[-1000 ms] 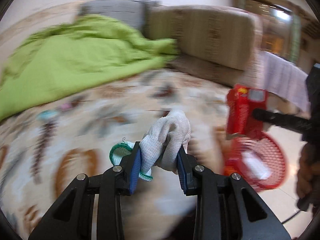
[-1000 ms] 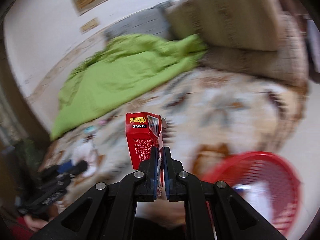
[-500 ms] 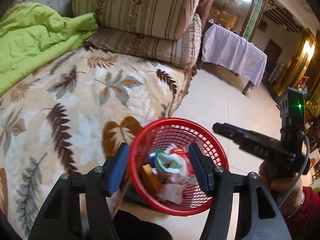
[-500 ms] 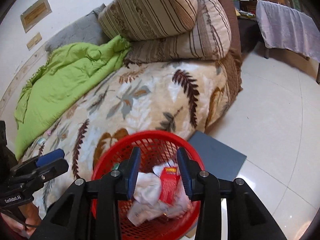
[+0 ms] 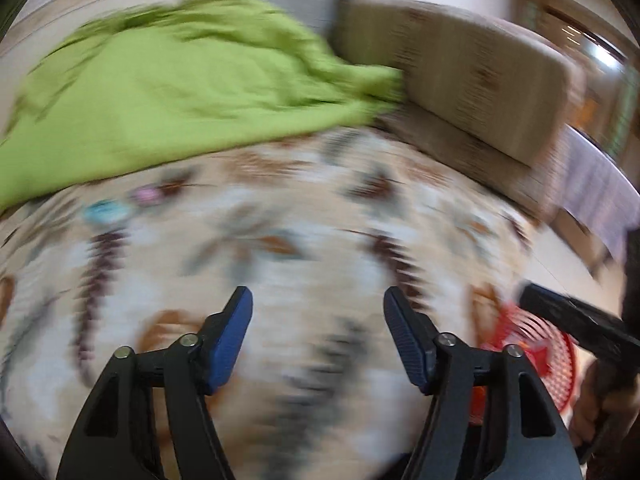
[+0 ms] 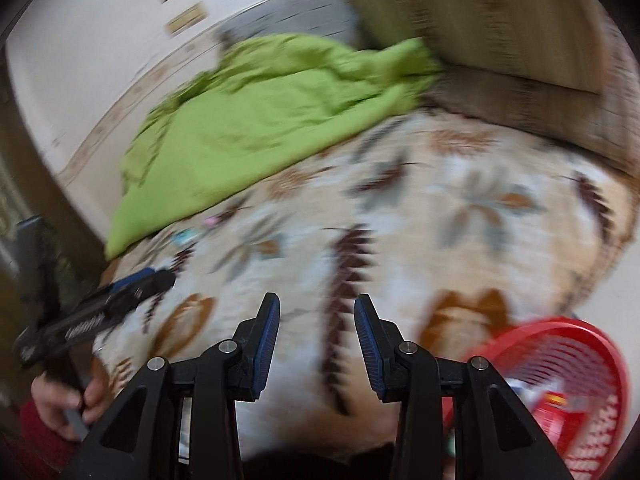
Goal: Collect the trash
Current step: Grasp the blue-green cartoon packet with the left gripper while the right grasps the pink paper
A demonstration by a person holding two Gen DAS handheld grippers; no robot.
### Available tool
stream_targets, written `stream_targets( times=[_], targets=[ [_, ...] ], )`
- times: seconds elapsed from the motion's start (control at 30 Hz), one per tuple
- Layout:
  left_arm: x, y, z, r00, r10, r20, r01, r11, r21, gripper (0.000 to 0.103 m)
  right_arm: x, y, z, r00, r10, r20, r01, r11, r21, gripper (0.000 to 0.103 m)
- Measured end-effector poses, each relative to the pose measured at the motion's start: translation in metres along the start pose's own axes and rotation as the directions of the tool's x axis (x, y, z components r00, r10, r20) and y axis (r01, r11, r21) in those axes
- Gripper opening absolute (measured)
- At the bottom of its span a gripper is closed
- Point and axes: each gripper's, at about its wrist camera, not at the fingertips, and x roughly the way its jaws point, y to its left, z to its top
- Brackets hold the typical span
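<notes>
Two bits of trash, a blue bit [image 5: 105, 211] and a pink bit [image 5: 147, 196], lie on the bed [image 5: 320, 216] near the green blanket [image 5: 168, 92]. I should reach slowly, since everything looks blurry. My left gripper [image 5: 318, 320] and right gripper [image 6: 317, 326] are wide apart, holding nothing. My red basket [image 6: 576, 364] waits beside the bed.

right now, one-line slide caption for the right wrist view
Open right gripper above the leaf-print bedspread, red basket at lower right, green blanket behind.
</notes>
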Motion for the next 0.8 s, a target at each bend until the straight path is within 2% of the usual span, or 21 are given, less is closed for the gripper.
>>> stream_targets(
  times=[0.07,0.17,0.23,0.3,0.43,0.5,0.53,0.6,0.63,0.73,0.8],
  targets=[
    [0.006,0.044,0.009,0.997,0.075,-0.008,-0.076,0.995,-0.059,0.069,0.02,0.022,0.006,0.999,0.037,-0.017,-0.037,0.999,-0.031,0.043],
    [0.022,0.117,0.027,0.984,0.17,-0.043,-0.175,0.969,-0.176,0.07,0.045,0.046,0.013,0.996,0.074,-0.047,-0.077,0.995,-0.063,0.043],
    [0.034,0.158,0.041,0.976,0.202,-0.075,-0.215,0.942,-0.256,0.07,0.06,0.059,0.019,0.993,0.094,-0.064,-0.1,0.992,-0.083,0.044],
    [0.054,0.202,0.057,0.965,0.233,-0.119,-0.26,0.903,-0.342,0.07,0.071,0.07,0.023,0.992,0.105,-0.073,-0.113,0.988,-0.107,0.044],
    [0.093,0.25,0.073,0.961,0.2,-0.193,-0.269,0.845,-0.461,0.071,0.087,0.078,0.029,0.99,0.107,-0.089,-0.119,0.984,-0.136,0.044],
    [0.123,0.27,0.078,0.955,0.152,-0.255,-0.27,0.802,-0.533,0.071,0.091,0.077,0.031,0.99,0.103,-0.095,-0.116,0.984,-0.138,0.044],
    [0.134,0.272,0.08,0.957,0.129,-0.261,-0.258,0.79,-0.557,0.071,0.092,0.075,0.033,0.99,0.101,-0.097,-0.114,0.984,-0.139,0.044],
    [0.149,0.276,0.087,0.953,0.133,-0.271,-0.269,0.784,-0.559,0.071,0.094,0.073,0.034,0.992,0.086,-0.097,-0.1,0.984,-0.145,0.044],
    [0.158,0.275,0.093,0.948,0.158,-0.277,-0.29,0.789,-0.542,0.071,0.096,0.071,0.034,0.992,0.076,-0.099,-0.09,0.985,-0.15,0.044],
    [0.188,0.275,0.099,0.929,0.172,-0.326,-0.324,0.805,-0.498,0.072,0.101,0.067,0.035,0.991,0.066,-0.112,-0.082,0.986,-0.146,0.044],
    [0.193,0.271,0.098,0.926,0.214,-0.311,-0.346,0.811,-0.472,0.072,0.105,0.066,0.036,0.991,0.065,-0.12,-0.082,0.986,-0.144,0.044]
  ],
)
